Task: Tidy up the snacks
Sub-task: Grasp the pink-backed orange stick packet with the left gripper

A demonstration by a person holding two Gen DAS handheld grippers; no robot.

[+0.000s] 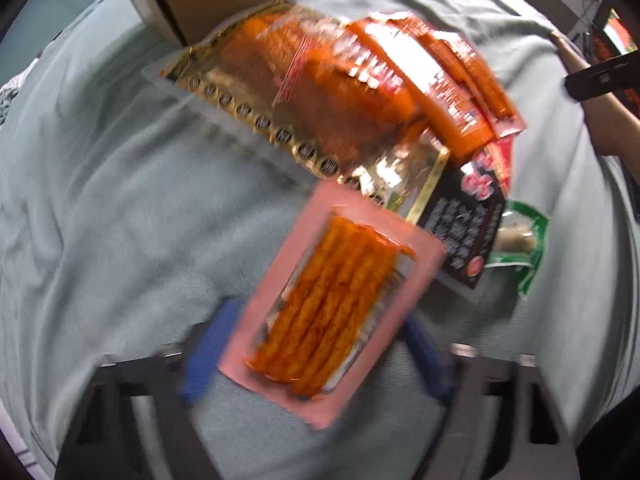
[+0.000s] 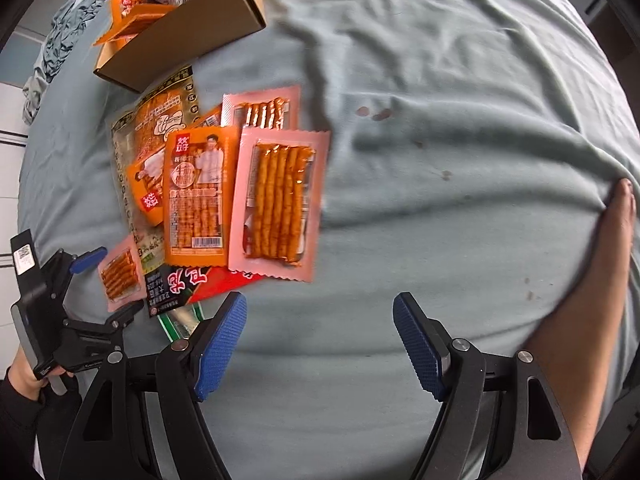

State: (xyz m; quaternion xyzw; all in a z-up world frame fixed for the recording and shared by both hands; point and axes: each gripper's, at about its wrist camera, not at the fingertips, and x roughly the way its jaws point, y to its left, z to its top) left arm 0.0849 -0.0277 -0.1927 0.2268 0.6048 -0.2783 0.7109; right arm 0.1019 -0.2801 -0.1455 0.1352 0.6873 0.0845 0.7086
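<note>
- Over the pale green bedsheet, the left tongs straddle a small pink packet of orange snack sticks; whether the blue pads press it yet, I cannot tell.
- Right tongs hang spread and empty over bare sheet.
- Step in hand, I judge: picking this packet for the brown cardboard box at the bed's far corner.
- Next: a firm pinch, lifting clear of the black-and-red packet.
- Open room lies right of the pile.

Right tool open over bare bed sheet. Snack packets piled left, below cardboard box. Left tool at small pink packet, contact unclear.
</note>
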